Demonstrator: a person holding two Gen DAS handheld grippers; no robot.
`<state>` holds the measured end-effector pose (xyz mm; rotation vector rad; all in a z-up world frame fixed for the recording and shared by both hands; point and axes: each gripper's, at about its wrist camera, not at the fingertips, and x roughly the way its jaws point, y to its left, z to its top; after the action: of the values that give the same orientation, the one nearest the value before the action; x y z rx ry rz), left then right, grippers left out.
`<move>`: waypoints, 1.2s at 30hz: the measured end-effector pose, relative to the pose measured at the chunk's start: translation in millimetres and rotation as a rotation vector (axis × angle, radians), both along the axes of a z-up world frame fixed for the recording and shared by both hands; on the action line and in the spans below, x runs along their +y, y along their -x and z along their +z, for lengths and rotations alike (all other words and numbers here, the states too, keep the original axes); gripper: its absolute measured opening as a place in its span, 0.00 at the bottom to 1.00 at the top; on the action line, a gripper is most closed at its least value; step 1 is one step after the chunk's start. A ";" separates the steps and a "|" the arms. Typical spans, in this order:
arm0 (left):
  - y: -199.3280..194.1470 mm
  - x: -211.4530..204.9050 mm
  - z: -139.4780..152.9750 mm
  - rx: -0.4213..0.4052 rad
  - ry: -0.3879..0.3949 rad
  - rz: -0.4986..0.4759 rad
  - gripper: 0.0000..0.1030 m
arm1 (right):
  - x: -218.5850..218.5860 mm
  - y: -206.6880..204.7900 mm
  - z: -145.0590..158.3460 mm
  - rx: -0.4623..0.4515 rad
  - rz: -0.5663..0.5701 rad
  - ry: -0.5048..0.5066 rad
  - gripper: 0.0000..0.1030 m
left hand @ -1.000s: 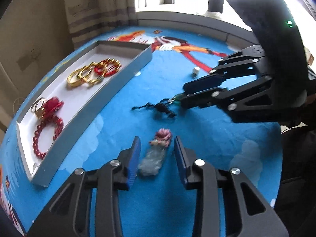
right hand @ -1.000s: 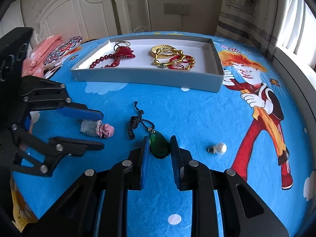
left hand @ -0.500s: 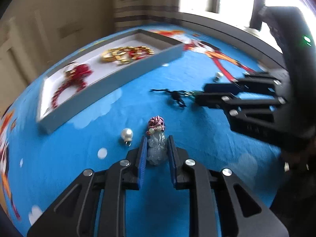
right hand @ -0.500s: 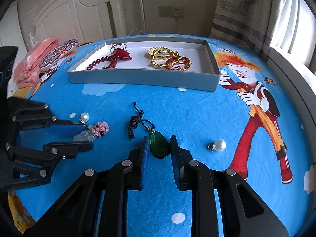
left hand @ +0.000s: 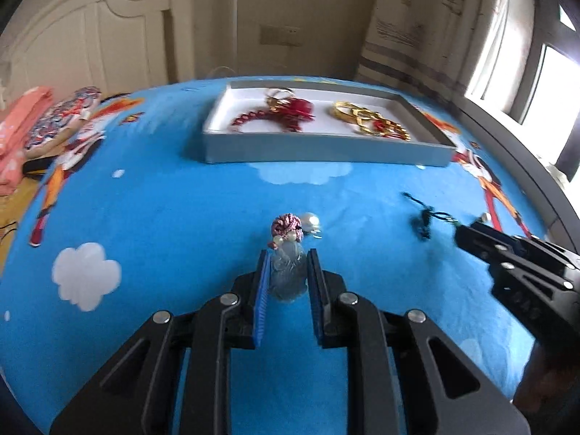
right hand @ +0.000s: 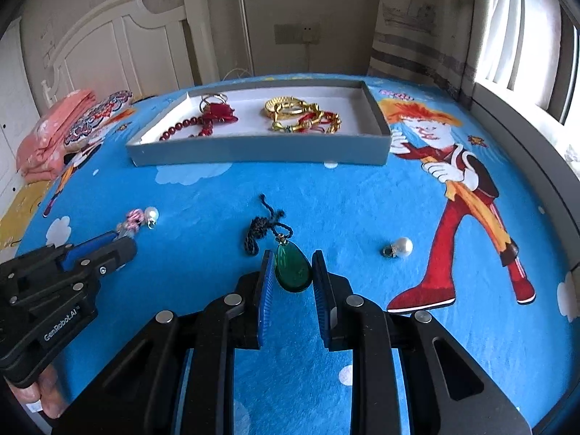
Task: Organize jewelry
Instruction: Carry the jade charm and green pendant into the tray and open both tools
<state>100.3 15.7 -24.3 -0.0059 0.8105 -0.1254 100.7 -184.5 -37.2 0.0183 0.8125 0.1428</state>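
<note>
A clear glass pendant point(left hand: 288, 272) with a pink knot point(left hand: 286, 224) sits between the blue pads of my left gripper point(left hand: 289, 259), which is shut on it. In the right wrist view the left gripper point(right hand: 119, 243) reaches in from the left, with the pink knot point(right hand: 135, 215) at its tip. My right gripper point(right hand: 293, 259) is shut on a green teardrop pendant point(right hand: 293, 272). Its black cord point(right hand: 261, 228) trails away over the blue cloth. A grey tray point(right hand: 253, 150) at the back holds red beads point(right hand: 188, 125) and gold bangles point(right hand: 301, 114).
One loose pearl point(right hand: 402, 246) lies right of the green pendant, and another pearl point(left hand: 310, 221) lies beside the pink knot. Folded pink cloth point(right hand: 50, 134) sits at the far left. A window ledge point(right hand: 525, 137) curves along the right, and a white headboard stands behind.
My left gripper closed on the clear pendant, rolled upright and swung until the tray lies straight ahead. A pearl came into view beside the knot. The right gripper kept still on the green pendant.
</note>
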 end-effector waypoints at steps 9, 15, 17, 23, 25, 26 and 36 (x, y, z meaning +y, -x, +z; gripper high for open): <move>1.5 5.9 -8.8 0.026 0.004 0.032 0.19 | -5.9 1.8 -4.4 0.014 -0.014 -0.009 0.21; 2.2 1.4 -12.8 0.004 -0.036 0.039 0.19 | -4.7 2.0 -9.1 0.021 -0.012 -0.014 0.21; 3.5 -2.2 -13.8 -0.010 -0.056 0.047 0.19 | -4.8 2.2 -9.0 0.020 -0.014 -0.016 0.22; 5.5 -3.0 -12.4 -0.035 -0.059 0.067 0.19 | -5.3 2.2 -9.6 0.011 -0.022 -0.020 0.21; 7.3 -3.7 -11.5 -0.046 -0.063 0.070 0.19 | -5.3 2.9 -9.5 0.006 -0.027 -0.013 0.21; 8.4 -4.0 -11.2 -0.052 -0.064 0.072 0.19 | -5.0 3.0 -9.5 0.003 -0.030 -0.009 0.21; 9.8 -5.1 -10.1 -0.064 -0.068 0.073 0.19 | -1.1 7.3 -6.2 -0.039 -0.047 0.033 0.21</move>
<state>90.5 10.6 -34.4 0.0320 0.7490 -0.0288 93.4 -185.6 -43.3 0.0040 0.7747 0.0850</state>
